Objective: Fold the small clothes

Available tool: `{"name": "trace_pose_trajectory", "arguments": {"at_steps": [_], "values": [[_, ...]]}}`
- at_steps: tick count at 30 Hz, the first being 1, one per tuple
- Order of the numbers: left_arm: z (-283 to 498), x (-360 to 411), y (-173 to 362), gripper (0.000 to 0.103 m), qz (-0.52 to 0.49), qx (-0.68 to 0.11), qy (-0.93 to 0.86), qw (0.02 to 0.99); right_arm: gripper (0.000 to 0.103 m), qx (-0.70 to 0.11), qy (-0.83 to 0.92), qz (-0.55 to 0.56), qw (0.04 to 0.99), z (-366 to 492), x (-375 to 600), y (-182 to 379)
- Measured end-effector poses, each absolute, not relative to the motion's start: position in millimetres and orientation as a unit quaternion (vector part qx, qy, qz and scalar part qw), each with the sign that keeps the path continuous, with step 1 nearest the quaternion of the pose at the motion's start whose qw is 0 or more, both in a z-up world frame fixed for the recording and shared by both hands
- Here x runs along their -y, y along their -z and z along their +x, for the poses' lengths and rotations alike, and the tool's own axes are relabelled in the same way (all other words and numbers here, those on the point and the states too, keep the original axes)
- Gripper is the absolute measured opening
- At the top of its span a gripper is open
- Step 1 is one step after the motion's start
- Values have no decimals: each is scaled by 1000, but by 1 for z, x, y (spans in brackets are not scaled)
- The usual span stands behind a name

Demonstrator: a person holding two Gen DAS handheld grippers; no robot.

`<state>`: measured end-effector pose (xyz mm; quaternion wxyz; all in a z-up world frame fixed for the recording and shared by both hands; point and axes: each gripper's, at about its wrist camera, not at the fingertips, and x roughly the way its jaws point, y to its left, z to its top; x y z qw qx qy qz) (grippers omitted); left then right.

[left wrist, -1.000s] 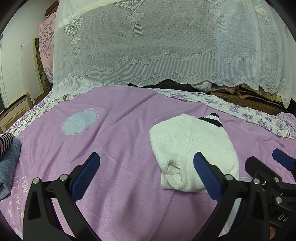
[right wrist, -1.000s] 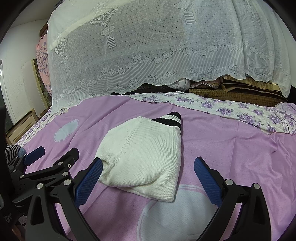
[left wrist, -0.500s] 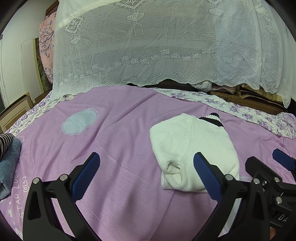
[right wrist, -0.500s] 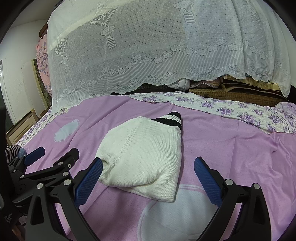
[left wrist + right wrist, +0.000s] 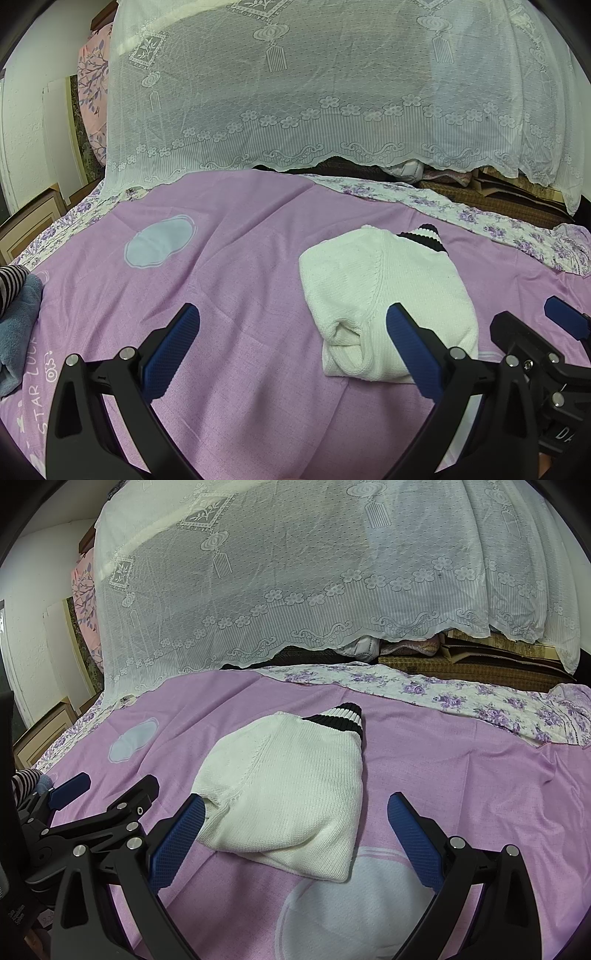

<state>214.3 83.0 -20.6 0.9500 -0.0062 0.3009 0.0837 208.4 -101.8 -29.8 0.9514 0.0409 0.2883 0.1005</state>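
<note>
A folded white knit sweater with a black-and-white striped cuff lies on the purple bedsheet. My left gripper is open and empty, just near and left of the sweater. In the right wrist view the sweater lies straight ahead with its cuff at the far end. My right gripper is open and empty, its jaws spread to either side of the sweater's near edge, above it. The left gripper also shows at the left of that view.
A white lace net hangs over stacked bedding at the back. A floral sheet lies along the far right. Grey and striped clothes sit at the left edge. Wooden furniture stands beyond the bed's left side.
</note>
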Motion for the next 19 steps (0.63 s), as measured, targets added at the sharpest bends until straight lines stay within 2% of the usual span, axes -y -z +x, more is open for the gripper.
{"name": "trace_pose_trajectory", "arguments": {"at_steps": [19], "values": [[213, -87, 25, 99, -19, -307, -80, 948, 100, -289, -101, 41, 951, 208, 101, 30]]}}
